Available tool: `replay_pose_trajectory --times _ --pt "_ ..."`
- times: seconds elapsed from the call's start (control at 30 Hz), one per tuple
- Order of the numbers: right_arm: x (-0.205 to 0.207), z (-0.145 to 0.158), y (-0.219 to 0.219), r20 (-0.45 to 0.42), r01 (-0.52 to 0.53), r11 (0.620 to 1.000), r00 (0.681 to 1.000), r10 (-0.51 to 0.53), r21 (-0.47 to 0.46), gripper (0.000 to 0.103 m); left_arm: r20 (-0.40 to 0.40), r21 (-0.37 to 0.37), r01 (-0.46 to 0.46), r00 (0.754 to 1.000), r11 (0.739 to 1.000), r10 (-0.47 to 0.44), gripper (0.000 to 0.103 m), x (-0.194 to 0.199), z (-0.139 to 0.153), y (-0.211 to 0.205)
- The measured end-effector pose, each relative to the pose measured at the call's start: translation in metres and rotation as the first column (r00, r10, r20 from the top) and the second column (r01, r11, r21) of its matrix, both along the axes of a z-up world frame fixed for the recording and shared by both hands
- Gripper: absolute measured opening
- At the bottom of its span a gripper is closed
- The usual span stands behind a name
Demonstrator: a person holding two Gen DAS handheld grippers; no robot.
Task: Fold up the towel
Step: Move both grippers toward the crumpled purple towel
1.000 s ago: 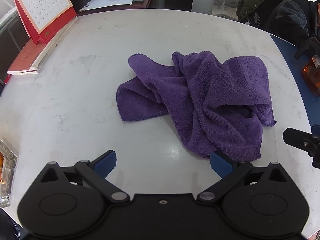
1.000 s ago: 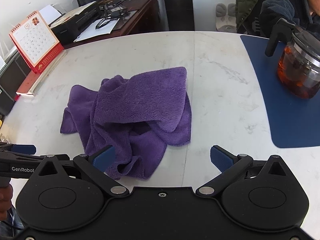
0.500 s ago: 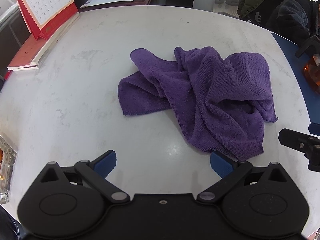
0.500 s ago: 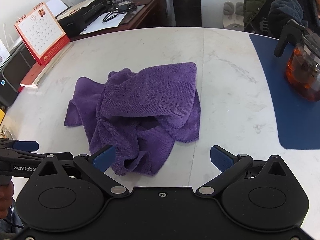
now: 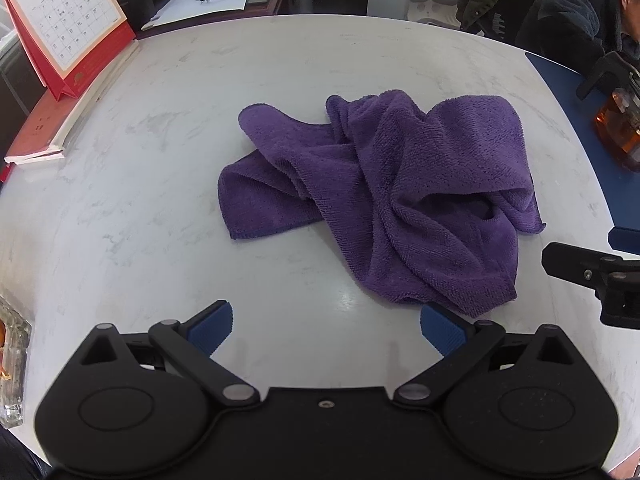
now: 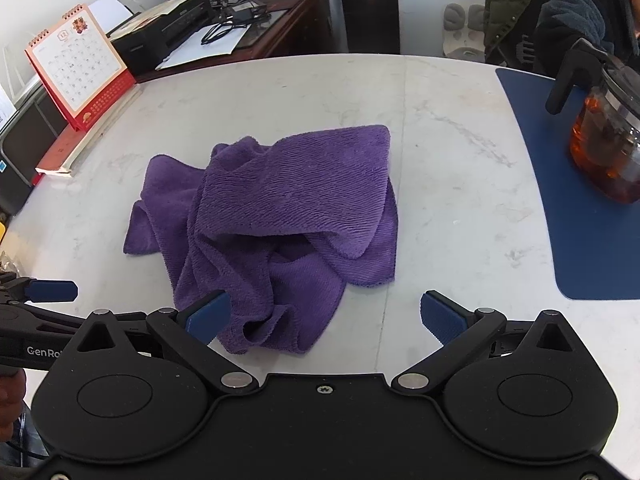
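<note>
A crumpled purple towel lies in a heap on the white marble table; the right wrist view shows the towel too. My left gripper is open, hovering just in front of the towel's near edge with nothing between its blue pads. My right gripper is open too, its left pad over the towel's near corner and its right pad over bare table. The left gripper's tip shows at the left edge of the right wrist view. The right gripper's tip pokes in from the right of the left wrist view.
A red desk calendar on a book stands at the far left edge. A blue mat at the right carries a glass teapot of amber tea. A seated person is at the far right. A glass object sits at the near left.
Both grippers have pulled back and tilted up a little, so the towel sits lower in each view. Both stay open and the towel has not moved.
</note>
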State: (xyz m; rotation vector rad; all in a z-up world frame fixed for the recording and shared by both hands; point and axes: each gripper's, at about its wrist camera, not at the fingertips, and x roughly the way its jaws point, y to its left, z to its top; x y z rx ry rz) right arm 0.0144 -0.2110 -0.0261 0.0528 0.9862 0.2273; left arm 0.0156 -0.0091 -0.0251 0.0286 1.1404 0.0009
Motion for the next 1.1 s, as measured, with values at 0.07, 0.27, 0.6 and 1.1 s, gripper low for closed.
replay_pose_trajectory --times 0.07,0.27,0.6,1.1 --pt "-0.0008 -0.0007 0.0013 -0.001 -0.003 1.000 1.000 0.003 -0.007 0.103 0.001 0.002 0.000 1.000 1.000 0.000 0.101 0.0001 -0.0001 -0.0003" --pt "-0.0002 -0.0030 0.0020 -0.007 -0.006 1.000 1.000 0.006 -0.020 0.103 0.003 0.005 -0.001 1.000 1.000 0.001 0.101 -0.0014 -0.0003 -0.0010" --pt "-0.0002 -0.0043 0.0026 -0.014 -0.001 0.999 1.000 0.000 -0.036 0.103 0.006 0.011 0.001 1.000 1.000 -0.001 0.101 -0.0032 0.0003 -0.0003" --pt "0.0000 -0.0064 0.0025 -0.021 0.003 0.999 1.000 -0.004 -0.041 0.103 0.000 0.010 0.007 1.000 1.000 -0.007 0.101 -0.0039 -0.0013 0.0003"
